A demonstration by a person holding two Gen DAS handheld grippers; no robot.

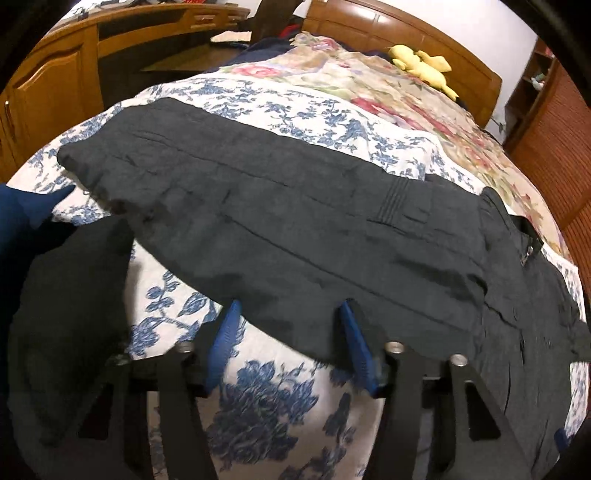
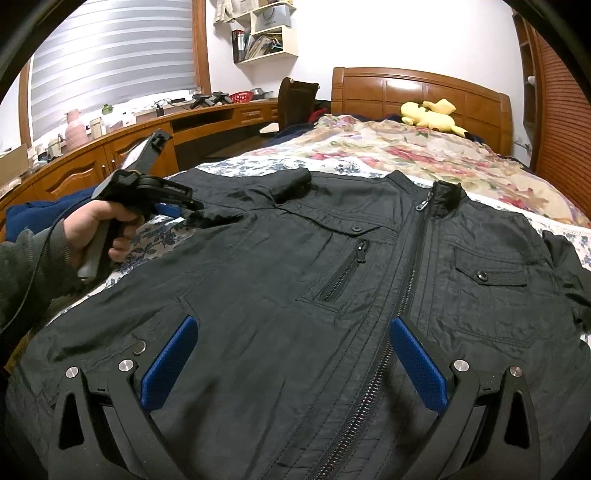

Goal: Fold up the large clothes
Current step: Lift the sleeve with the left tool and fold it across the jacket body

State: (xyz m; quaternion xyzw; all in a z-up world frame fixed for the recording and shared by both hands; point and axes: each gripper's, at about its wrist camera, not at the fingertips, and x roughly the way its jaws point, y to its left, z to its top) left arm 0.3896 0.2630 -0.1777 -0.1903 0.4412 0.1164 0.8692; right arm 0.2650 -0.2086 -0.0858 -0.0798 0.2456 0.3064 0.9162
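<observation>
On floral quilt (image 2: pixel 369 147), crinkled black jacket (image 2: pixel 280 280) lies flat.

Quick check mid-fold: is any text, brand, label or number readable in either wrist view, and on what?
"HONOR", faint, on the white paper bag on the wall shelf.
White lettering on the left gripper: too blurred to read.
Book spines on the shelf: too small.
Black jacket: no label or print visible.

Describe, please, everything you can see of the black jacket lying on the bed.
The black jacket lies front-up on the floral bedspread, zipped closed up the centre, collar toward the headboard. It looks like thin, crinkled nylon, with snap-flap chest pockets and a zipped pocket. One sleeve stretches out flat sideways. The left gripper is at that sleeve; the right gripper hovers open over the hem.
</observation>
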